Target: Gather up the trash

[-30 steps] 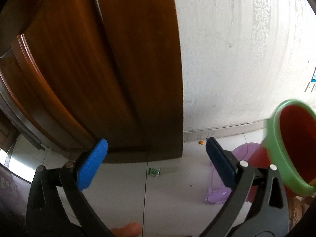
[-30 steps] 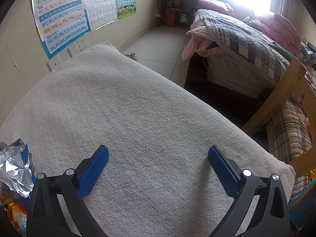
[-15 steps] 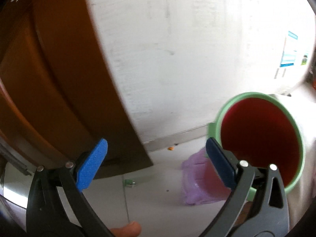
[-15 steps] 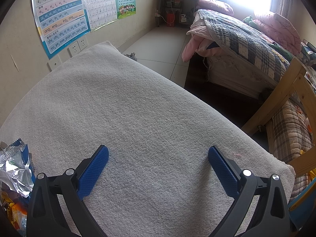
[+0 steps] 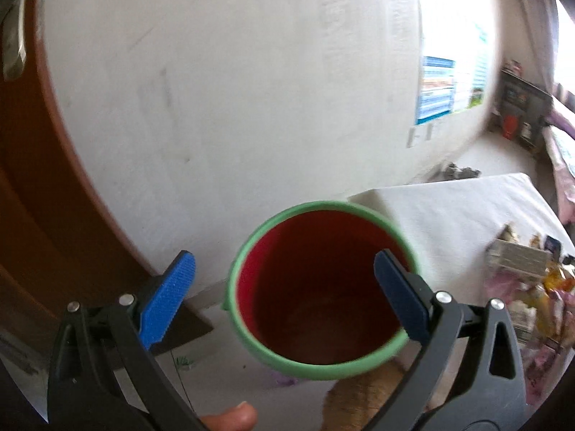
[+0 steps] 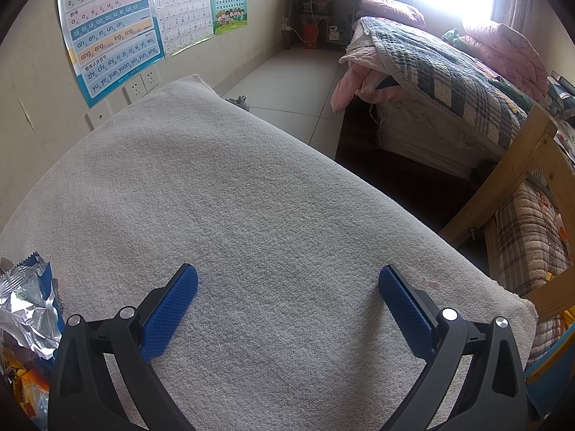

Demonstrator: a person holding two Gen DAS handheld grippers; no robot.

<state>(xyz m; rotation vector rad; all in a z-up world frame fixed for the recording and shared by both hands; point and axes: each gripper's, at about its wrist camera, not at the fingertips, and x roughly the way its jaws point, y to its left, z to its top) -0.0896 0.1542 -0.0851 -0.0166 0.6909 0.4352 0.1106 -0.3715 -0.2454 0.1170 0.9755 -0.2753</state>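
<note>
While the right gripper [image 6: 287, 309] rests spread and empty on the towel-covered table [image 6: 251, 186], the left gripper [image 5: 284, 294], likewise spread, faces the red bin [image 5: 320, 287], probably to grab it for the wrappers [image 5: 521, 287] piled nearby.

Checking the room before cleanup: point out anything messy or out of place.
Torn, crumpled snack wrappers lie piled at the near left edge of the towel-covered table. More litter shows there, blurred, beside the red bin.

Red bin [image 5: 320, 287] now between left tool [image 5: 284, 280] fingers
</note>
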